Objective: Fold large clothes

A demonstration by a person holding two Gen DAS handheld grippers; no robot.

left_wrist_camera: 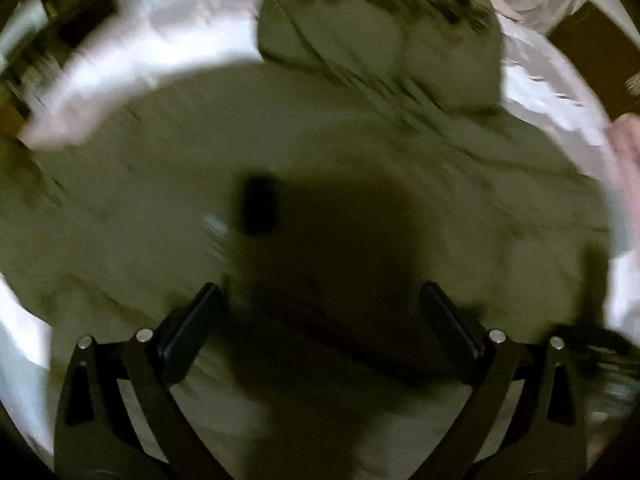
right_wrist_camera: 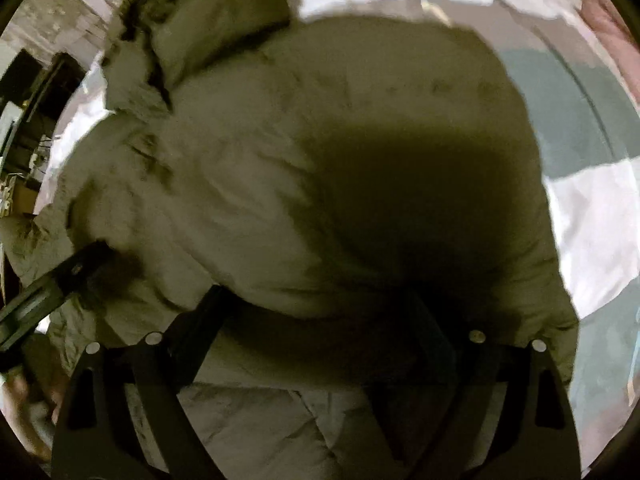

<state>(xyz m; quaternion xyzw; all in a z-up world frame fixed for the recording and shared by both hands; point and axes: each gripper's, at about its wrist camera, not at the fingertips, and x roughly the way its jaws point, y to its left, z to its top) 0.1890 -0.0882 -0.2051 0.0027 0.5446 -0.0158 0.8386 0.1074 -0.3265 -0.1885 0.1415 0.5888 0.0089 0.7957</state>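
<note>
Garment: an olive-green padded jacket [left_wrist_camera: 360,152] lies spread on a bed and fills most of both wrist views; in the right wrist view the jacket [right_wrist_camera: 280,168] bulges up as a large rounded mound.
Hood: in the left wrist view the hood [left_wrist_camera: 380,40] sits at 12 o'clock, with a dark fuzzy trim at its far edge; in the right wrist view the hood [right_wrist_camera: 208,20] lies toward 11 o'clock.
Patch: a small dark rectangle [left_wrist_camera: 260,206] shows on the jacket just left of centre in the left wrist view; too blurred to tell what it is.
Bed: a pale sheet [left_wrist_camera: 132,60] rims the jacket from 9 to 12 o'clock in the left wrist view; in the right wrist view the sheet [right_wrist_camera: 592,232] shows at 3 o'clock with a grey-green band [right_wrist_camera: 560,92] above it at 2 o'clock.
Left claw: the left claw [left_wrist_camera: 320,320] is spread wide over the jacket, its dark fingers [left_wrist_camera: 192,332] well apart at 7 and 5 o'clock, nothing pinched between them; its shadow darkens the cloth at centre.
Right claw: the right claw [right_wrist_camera: 320,320] is spread wide at 6 o'clock, with a fold of the jacket lying between its fingers [right_wrist_camera: 200,328]; I cannot tell whether the pads press on the cloth, since the right finger is lost in shadow.
Other tool: in the right wrist view the left claw's dark arm [right_wrist_camera: 68,276] reaches in from 8 o'clock, its tip on or just above the jacket's edge.
Person: a blurred bit of a hand [left_wrist_camera: 628,148] shows at 3 o'clock in the left wrist view.
Sharpness: both views are smeared with motion blur.
</note>
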